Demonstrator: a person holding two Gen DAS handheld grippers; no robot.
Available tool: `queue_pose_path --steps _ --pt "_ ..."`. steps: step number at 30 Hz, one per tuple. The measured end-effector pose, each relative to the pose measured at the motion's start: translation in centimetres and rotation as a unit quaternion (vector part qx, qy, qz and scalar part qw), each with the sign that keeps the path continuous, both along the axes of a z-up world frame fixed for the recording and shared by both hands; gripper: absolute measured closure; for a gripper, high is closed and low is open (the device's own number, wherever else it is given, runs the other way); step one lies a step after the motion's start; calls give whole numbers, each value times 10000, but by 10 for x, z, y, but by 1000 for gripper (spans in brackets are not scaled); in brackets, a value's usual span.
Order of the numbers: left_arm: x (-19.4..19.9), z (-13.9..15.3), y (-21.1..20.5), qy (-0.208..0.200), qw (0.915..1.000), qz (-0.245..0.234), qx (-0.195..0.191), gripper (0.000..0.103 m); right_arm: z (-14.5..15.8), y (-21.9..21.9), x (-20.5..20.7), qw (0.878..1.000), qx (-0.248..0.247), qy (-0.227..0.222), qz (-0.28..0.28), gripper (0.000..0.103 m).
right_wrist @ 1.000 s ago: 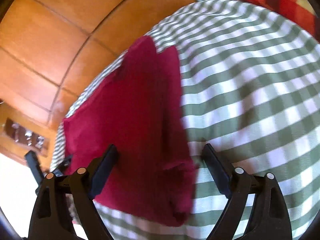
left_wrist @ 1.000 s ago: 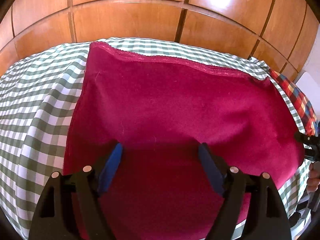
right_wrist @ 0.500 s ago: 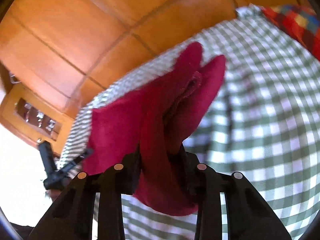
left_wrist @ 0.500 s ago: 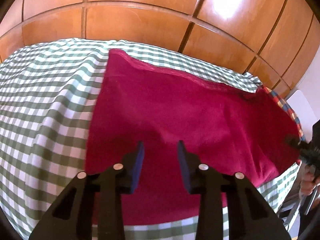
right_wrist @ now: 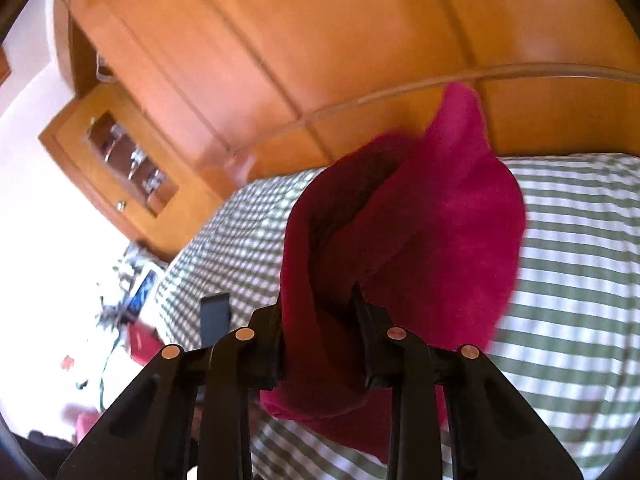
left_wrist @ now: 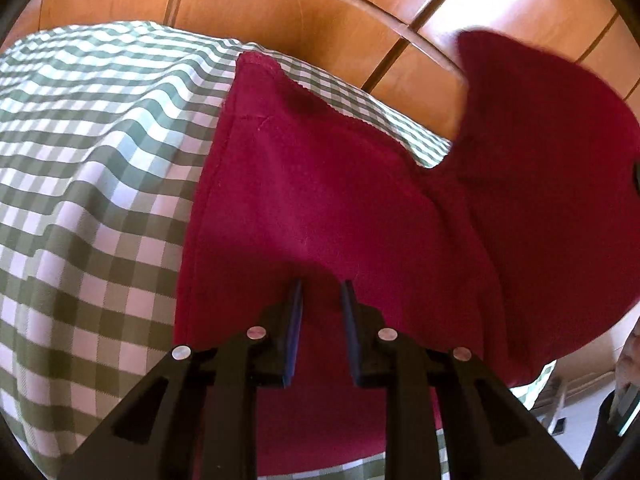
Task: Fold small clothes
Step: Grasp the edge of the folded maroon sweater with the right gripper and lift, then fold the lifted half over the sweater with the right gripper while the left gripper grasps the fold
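Observation:
A dark red cloth lies on a green-and-white checked bedcover. My left gripper is shut on the cloth's near edge, its blue pads pinching a fold. The cloth's right side is lifted off the bed and curls up and over. In the right wrist view my right gripper is shut on that lifted side of the red cloth, which bunches between the fingers and hangs over the bedcover.
A wooden panelled wall stands behind the bed. In the right wrist view a wooden cabinet with a glass door is at the left, with blurred clutter on the floor beyond the bed edge.
Both grippers closed on the cloth. The right gripper has lifted its side up and toward the left, so the cloth's right part now rises off the bed. The left gripper pinched the near edge.

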State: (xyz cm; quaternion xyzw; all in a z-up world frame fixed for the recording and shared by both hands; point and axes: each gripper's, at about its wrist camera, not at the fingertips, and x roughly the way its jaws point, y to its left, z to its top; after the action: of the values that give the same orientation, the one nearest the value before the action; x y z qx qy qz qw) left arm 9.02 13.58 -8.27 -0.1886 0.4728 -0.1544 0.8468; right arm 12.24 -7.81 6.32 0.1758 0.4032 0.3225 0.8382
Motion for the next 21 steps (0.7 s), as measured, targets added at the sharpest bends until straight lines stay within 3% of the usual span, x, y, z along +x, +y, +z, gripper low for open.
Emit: queue_pose_path --steps 5,9,13,14,16,17,19,21 --pt "-4 1 12 46 9997 107 -201 90 -29 63 22 9982 -346 324 371 76" --pt "-23 11 43 -53 9979 449 -455 90 -58 84 22 9953 -521 611 543 77" --pt "-35 15 73 -80 9955 648 -680 89 -69 105 13 9903 -889 560 904 76" --pt "-36 16 78 -68 9951 657 -735 87 -71 112 10 9876 -1054 506 1046 76" --pt "-36 18 86 -71 9934 715 -892 59 -74 126 4 9827 -1309 414 1245 64" --pt "-36 20 88 -78 9920 785 -987 57 -73 128 0 9821 -1313 344 1308 60" --pt "-34 22 95 -38 9897 891 -1122 53 -66 123 -7 9842 -961 308 1454 36" --pt "-33 25 99 -49 9869 918 -1327 43 -57 114 -17 9857 -681 249 1521 35"
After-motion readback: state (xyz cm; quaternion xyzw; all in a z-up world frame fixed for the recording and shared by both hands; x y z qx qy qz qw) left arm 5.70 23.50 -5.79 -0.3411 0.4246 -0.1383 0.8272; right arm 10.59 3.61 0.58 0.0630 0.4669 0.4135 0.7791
